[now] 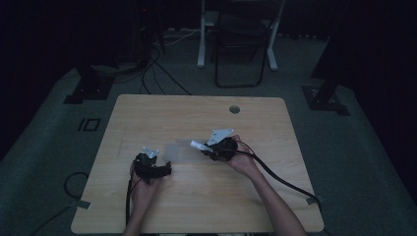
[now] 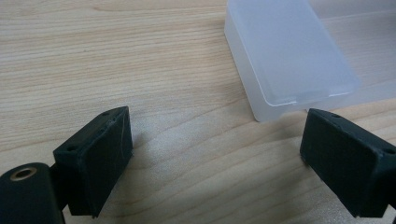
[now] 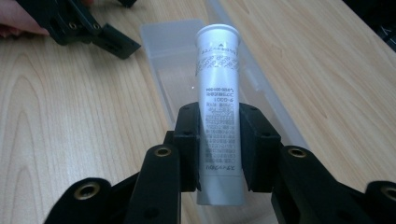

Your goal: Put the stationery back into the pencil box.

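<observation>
Wood grain runs across the table (image 1: pixel 147 206), and on its left part the left gripper (image 1: pixel 164 171) lies low under the person's left hand (image 1: pixel 142 189). In the left gripper view its two black jaws stand wide apart with bare wood between them, and the near corner of a clear plastic box (image 2: pixel 285 60) sits just ahead of the right-hand jaw, not touched by either pad. In the high view that box (image 1: pixel 178 150) shows as a faint pale patch between the two grippers. To the right of it, the right gripper (image 1: pixel 205 149), held in the right hand (image 1: pixel 243 162), is clamped on a white tube (image 3: pixel 218 98); in the right gripper view the pads press its printed sides near the flat end, the rounded cap points away, and the tube hangs over the open box (image 3: pixel 173 60). A black cable (image 1: pixel 285 182) trails from this gripper toward the table's right edge.
</observation>
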The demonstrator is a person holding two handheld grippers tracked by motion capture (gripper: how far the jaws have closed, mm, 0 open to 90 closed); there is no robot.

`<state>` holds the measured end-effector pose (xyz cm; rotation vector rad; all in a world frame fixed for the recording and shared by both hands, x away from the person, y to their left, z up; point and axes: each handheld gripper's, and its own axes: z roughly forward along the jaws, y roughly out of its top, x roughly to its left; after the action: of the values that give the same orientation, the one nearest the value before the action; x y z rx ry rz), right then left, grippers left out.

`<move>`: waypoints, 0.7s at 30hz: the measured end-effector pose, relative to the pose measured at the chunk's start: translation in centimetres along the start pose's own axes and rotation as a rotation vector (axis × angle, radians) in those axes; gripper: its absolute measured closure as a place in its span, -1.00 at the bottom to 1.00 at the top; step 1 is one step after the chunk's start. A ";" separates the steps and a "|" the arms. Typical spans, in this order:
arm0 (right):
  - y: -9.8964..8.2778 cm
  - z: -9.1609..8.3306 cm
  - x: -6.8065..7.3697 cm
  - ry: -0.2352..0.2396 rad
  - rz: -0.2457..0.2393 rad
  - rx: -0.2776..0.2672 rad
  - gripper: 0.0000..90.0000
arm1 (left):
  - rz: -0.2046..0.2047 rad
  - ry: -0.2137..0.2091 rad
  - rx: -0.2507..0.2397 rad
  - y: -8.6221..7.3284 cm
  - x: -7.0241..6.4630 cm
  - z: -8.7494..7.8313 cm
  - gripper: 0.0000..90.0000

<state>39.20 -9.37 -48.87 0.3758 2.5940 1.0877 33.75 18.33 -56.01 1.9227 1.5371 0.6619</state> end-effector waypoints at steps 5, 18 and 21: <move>-0.2 0.6 0.2 0.002 -0.003 0.009 0.58 | 0.001 0.000 0.001 0.0 0.0 0.0 -0.79; -0.5 1.6 0.2 -0.004 -0.008 0.026 0.58 | 0.001 0.000 0.000 0.0 0.0 0.0 -0.79; -0.7 2.0 0.1 -0.007 -0.005 0.036 0.58 | 0.002 0.001 0.000 0.0 0.0 0.0 -0.79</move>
<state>39.72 -8.53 -50.71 0.3813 2.6097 1.0375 33.75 18.34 -56.01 1.9246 1.5359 0.6631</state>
